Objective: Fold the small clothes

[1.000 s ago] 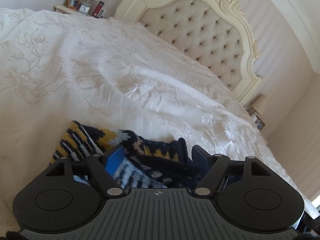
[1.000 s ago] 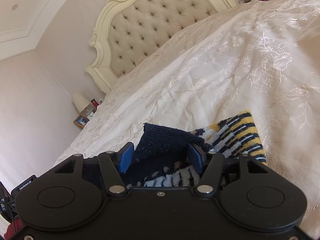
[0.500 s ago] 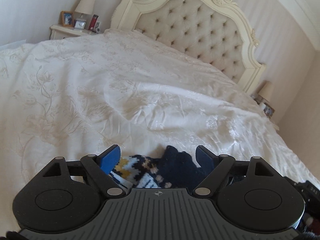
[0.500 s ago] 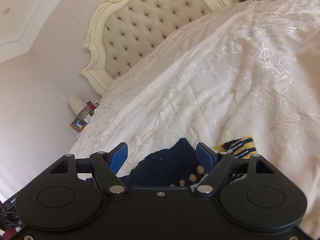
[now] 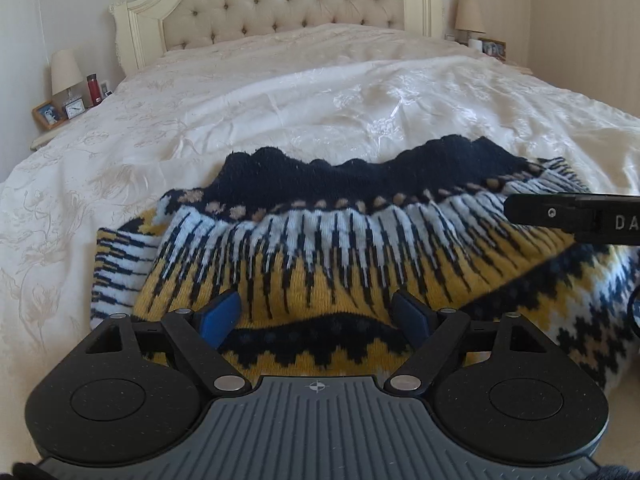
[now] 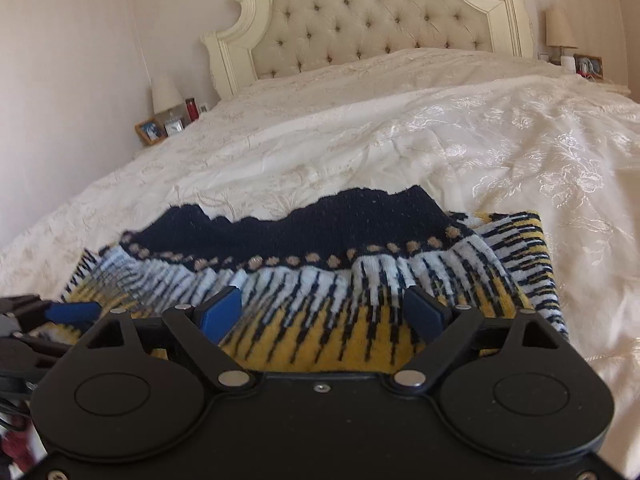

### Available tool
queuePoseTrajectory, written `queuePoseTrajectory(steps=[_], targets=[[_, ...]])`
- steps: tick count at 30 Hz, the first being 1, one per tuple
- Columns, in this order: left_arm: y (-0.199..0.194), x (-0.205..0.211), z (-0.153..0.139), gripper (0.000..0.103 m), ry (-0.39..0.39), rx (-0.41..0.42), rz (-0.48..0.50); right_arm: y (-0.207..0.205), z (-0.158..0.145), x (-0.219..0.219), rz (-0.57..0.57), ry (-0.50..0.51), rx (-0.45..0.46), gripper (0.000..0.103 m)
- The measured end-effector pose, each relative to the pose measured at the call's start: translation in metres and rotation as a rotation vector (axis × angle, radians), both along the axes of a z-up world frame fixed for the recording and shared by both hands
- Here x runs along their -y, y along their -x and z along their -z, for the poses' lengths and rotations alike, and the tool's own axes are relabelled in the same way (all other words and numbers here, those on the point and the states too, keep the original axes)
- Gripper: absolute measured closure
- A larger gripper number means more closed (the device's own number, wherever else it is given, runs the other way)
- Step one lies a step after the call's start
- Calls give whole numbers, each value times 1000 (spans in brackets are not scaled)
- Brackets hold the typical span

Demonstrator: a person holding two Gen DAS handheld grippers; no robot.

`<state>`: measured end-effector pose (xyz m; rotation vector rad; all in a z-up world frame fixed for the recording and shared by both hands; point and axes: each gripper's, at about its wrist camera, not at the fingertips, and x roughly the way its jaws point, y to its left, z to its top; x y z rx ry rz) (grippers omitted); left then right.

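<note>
The navy, white and mustard patterned knitted garment [image 5: 340, 248] lies bunched near the foot of the cream embroidered bedspread [image 5: 280, 92], well short of the tufted cream headboard [image 5: 288, 4]. A second ago both cameras tilted steeply with the knit caught between closer-set fingers; now both look level up the bed and more of the garment shows, so a fold has probably just been laid down and let go. The left claw [image 5: 316, 316] is released, its jaws wide apart over the yellow band with nothing between them. The right claw [image 6: 324, 314] is likewise released above the striped section. The garment's near edge is hidden beneath both claw bodies, and its right side is cut off by the other claw in the left view, so whether the fold lies square cannot be told.
</note>
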<state>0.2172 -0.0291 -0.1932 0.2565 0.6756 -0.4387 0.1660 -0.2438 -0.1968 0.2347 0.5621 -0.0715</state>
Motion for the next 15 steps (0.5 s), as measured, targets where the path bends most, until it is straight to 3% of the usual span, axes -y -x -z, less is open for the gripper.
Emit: queuePoseTrajectory(steps=[5, 10, 15], targets=[[9, -16, 3, 20, 26, -24, 7, 0, 15, -10, -15, 99, -14, 10], [26, -35, 5, 20, 87, -31, -19, 2, 20, -5, -29, 65, 12, 2], [41, -48, 7, 20, 141, -19, -57, -1, 22, -8, -34, 83, 5, 1]])
